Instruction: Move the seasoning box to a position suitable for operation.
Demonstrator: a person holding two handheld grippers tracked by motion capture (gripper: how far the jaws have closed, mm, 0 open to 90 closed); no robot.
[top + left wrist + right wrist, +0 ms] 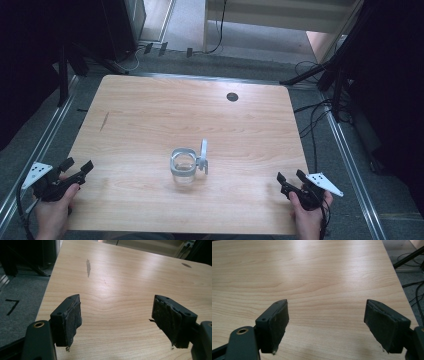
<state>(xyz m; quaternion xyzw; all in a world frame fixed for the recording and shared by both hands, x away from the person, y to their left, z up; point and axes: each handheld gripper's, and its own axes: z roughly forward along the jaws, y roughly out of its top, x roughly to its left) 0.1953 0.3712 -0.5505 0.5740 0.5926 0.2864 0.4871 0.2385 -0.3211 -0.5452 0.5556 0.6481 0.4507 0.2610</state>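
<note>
A clear glass jar (184, 169) with a metal rim and a hinged lid (203, 151) flipped up on its right stands near the middle of the wooden table (150, 110). My left gripper (79, 165) rests at the table's front left corner, open, with bare wood between its jaws (117, 315). My right gripper (289, 177) sits at the front right corner, also open with nothing between its jaws (327, 320). Both are well apart from the jar.
A small dark round hole (232, 96) lies near the table's far edge, and a grey scuff mark (104, 121) (88, 267) sits at the left. Cables (315, 120) and dark stands surround the table on the carpeted floor.
</note>
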